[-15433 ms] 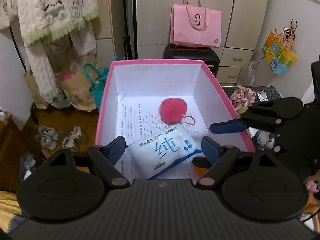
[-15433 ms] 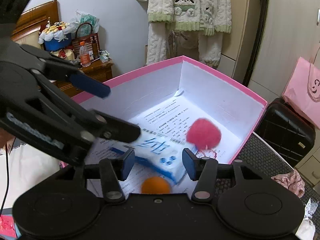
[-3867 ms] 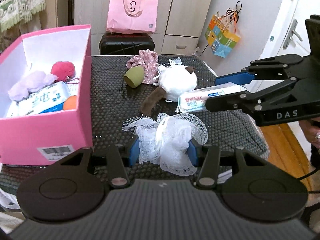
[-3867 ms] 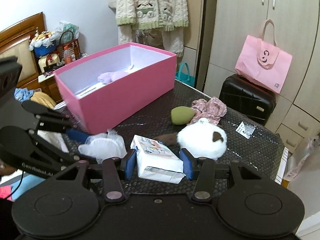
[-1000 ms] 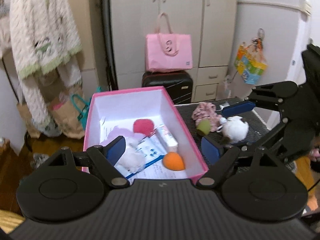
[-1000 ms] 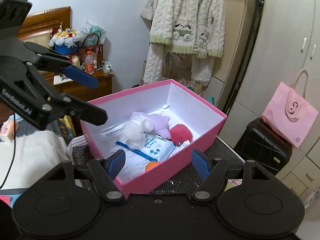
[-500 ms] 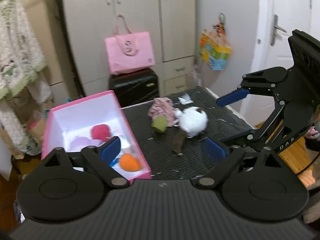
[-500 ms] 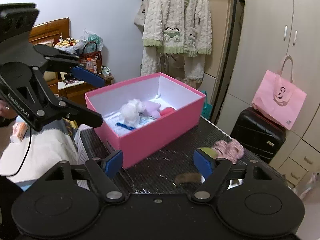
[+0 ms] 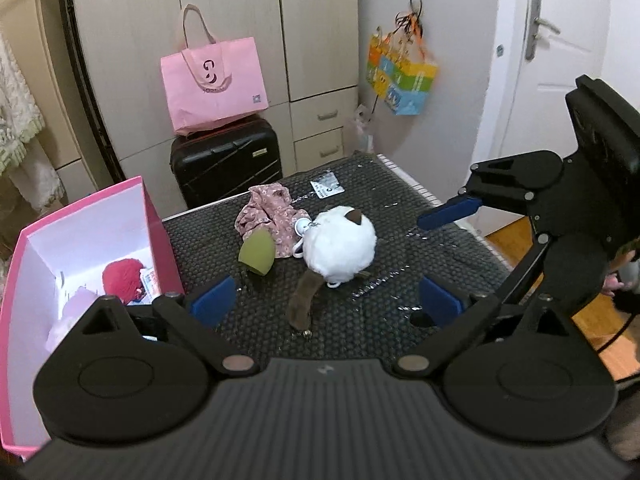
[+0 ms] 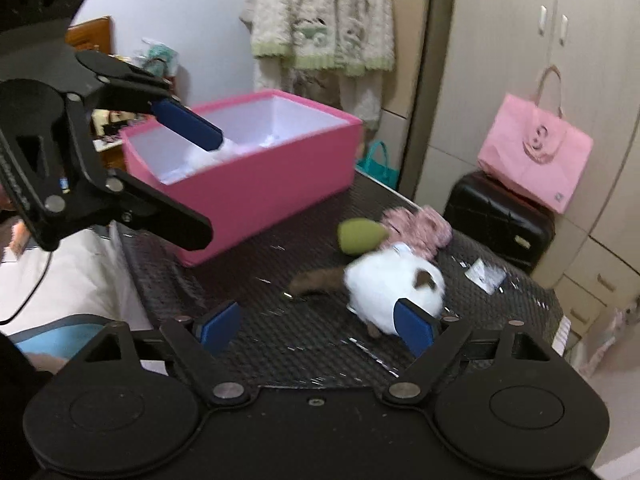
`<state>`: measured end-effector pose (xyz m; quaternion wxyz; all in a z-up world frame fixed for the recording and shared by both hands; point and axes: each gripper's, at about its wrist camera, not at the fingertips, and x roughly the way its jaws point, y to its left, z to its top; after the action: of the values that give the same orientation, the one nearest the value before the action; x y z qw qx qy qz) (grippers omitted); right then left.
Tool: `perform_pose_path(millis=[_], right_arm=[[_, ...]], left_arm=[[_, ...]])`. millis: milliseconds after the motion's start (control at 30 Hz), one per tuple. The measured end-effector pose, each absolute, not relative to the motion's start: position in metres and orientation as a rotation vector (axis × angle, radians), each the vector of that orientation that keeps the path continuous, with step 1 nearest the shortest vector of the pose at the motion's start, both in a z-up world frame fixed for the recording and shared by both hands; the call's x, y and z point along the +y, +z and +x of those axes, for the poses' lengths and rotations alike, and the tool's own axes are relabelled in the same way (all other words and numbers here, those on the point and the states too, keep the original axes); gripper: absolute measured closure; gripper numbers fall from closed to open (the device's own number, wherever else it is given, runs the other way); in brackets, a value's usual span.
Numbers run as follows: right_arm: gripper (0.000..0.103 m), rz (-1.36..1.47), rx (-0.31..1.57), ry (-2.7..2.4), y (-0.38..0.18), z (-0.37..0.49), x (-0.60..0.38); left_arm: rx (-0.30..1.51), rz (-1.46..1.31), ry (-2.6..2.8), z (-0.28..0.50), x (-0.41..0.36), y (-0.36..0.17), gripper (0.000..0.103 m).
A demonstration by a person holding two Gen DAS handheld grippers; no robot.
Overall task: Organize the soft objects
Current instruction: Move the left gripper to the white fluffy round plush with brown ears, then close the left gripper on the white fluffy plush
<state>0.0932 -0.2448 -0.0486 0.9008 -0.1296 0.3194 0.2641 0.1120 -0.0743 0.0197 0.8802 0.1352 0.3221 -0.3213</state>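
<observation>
Left wrist view: the left gripper [image 9: 324, 302] is opening wide, empty, above the table [image 9: 400, 240]; the plush toy [image 9: 339, 245] lies beyond it, beside the pink box [image 9: 160, 236].

Right wrist view: the right gripper [image 10: 316, 330] is opening, empty; the plush toy [image 10: 394, 280] lies just behind its right finger.

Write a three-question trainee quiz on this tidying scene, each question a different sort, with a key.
1. True or false: the green makeup sponge lies inside the pink box.
2. Multiple choice: the white plush cat with the brown tail rests on A) the black mat, B) the black suitcase, C) the box floor.
3. Fill in: the left gripper and right gripper each hold ____.

Key: 1 false, it lies on the mat beside the floral scrunchie; 2 A; 3 nothing, their jaws are opening.
</observation>
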Motion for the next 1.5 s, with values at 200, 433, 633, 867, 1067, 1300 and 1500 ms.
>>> perform_pose_path(millis=[200,433,633,867,1067,1300,1500], right_arm=[[0.015,-0.266,0.540,0.506,-0.082,0.105,-0.267],[0.014,-0.201,0.556,0.518,-0.113,0.137,-0.277],[0.014,-0.236,0.593,0.548,-0.125,0.160,-0.278],[0.014,-0.240,0.642,0.555,-0.138,0.183,-0.272],[0.032,-0.217,0.622,0.539,-0.136,0.181,-0.268],[0.032,-0.203,0.585,0.528,-0.125,0.165,-0.267],[0.032,-0.211,0.586,0.509,-0.114,0.143,-0.256]], left_arm=[[0.683,0.217,-0.649,0.127,-0.094,-0.008,0.005],[0.697,0.052,-0.639,0.146,-0.103,-0.039,0.005],[0.772,-0.071,-0.629,0.181,-0.117,-0.064,0.005],[0.792,-0.129,-0.611,0.203,-0.129,-0.085,0.006],[0.819,-0.133,-0.626,0.208,-0.138,-0.095,0.017],[0.806,-0.141,-0.641,0.192,-0.135,-0.088,0.023],[0.824,-0.129,-0.654,0.173,-0.127,-0.076,0.024]])
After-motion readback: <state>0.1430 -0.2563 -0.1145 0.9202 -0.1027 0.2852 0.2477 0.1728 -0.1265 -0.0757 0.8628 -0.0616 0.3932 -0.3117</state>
